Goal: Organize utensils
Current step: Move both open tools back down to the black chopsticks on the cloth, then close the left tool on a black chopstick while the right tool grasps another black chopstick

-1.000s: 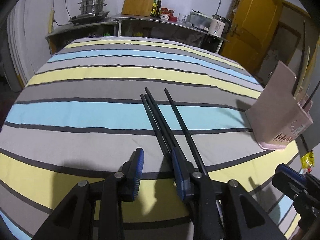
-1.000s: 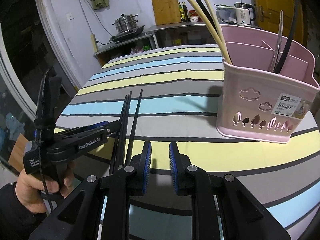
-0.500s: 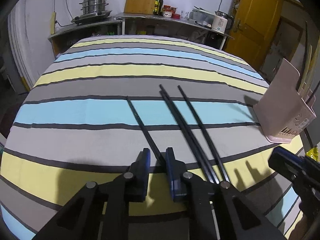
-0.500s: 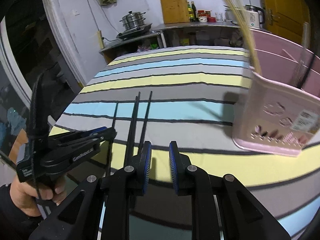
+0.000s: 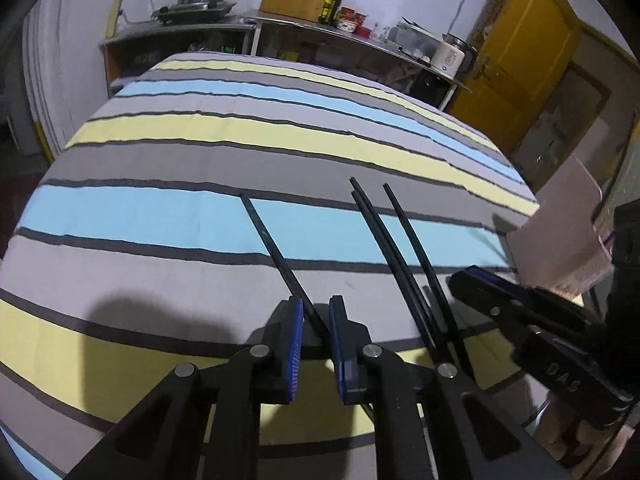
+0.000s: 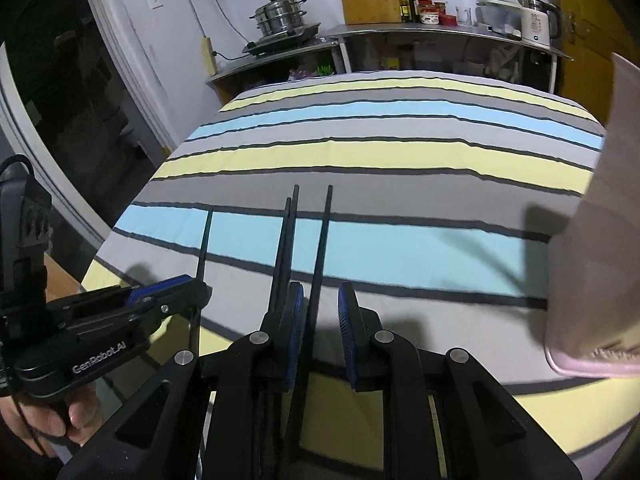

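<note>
Chopsticks, four black ones, are seen lying on the striped cloth (image 5: 168,216) that covers the table. One single chopstick (image 5: 276,252) is set apart to the left of the other three and runs back between the blue pads of the left gripper (image 5: 316,340). Its jaws have just been closing around that stick and are now nearly shut; whether the pads actually press on it cannot be told, since a narrow gap is seen on either side of the shaft. In the right wrist view the same single chopstick (image 6: 202,248) passes under the tip of the left gripper (image 6: 188,286), which is held in a hand (image 6: 52,420) at the lower left.

The right gripper (image 6: 320,336) is held with its jaws parted, and nothing is clamped. One chopstick of the group of three (image 6: 320,240) is seen running down between its pads, untouched by either; the other two (image 6: 286,240) lie close together just beside the left pad. In the left wrist view the right gripper (image 5: 472,276) is seen at the right, near the ends of those three sticks.

A pink utensil basket (image 6: 592,272) stands on the cloth at the right edge, well apart from the chopsticks.
</note>
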The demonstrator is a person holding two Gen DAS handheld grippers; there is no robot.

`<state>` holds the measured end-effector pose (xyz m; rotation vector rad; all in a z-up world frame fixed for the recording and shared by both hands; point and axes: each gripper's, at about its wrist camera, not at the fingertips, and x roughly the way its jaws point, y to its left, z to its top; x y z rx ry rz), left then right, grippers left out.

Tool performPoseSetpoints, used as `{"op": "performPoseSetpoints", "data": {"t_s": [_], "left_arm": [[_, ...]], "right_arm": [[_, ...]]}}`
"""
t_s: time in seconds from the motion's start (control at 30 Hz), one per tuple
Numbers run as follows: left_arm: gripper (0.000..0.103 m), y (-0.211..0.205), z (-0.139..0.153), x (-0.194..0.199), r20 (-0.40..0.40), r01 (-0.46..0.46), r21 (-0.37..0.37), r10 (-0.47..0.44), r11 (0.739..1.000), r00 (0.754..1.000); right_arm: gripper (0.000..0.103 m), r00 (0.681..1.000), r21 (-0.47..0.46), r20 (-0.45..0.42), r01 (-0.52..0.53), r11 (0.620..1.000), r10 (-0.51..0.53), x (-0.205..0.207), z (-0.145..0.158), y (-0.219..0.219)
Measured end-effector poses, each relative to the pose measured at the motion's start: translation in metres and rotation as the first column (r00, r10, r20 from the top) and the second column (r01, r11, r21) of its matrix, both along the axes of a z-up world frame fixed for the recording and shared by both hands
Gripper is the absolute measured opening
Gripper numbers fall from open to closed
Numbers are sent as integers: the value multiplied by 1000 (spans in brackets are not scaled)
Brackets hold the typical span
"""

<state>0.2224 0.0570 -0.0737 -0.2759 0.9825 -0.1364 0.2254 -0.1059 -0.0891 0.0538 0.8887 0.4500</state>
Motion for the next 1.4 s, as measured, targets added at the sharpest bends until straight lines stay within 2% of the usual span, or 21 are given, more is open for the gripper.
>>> {"op": "performPoseSetpoints", "data": {"t_s": [0.17, 0.4, 0.53, 0.63, 0.9, 1.4], "left_arm": [[14, 0, -2, 8, -2, -23, -7, 23, 1000, 1000], [14, -8, -1, 20, 5, -14, 58, 14, 998, 1000], [14, -12, -1, 27, 8, -1, 100, 0, 995, 1000], [12, -14, 0, 31, 2, 10, 125, -11, 992, 1000], [7, -2, 9, 27, 7, -1, 45, 0, 999, 1000], [5, -1, 92, -16, 154, 59, -23, -54, 998, 987]], "right_arm": [[19, 1000, -34, -18, -13, 999, 12, 10, -7, 10], [18, 1000, -85, -1, -20, 996, 20, 15, -9, 19], [8, 1000, -110, 0, -15, 994, 15, 18, -9, 21], [7, 1000, -94, -16, -12, 995, 10, 20, -8, 18], [6, 1000, -58, 17, -8, 998, 9, 10, 12, 10], [6, 989, 14, 147, -3, 1000, 1, -31, 78, -9]]}}
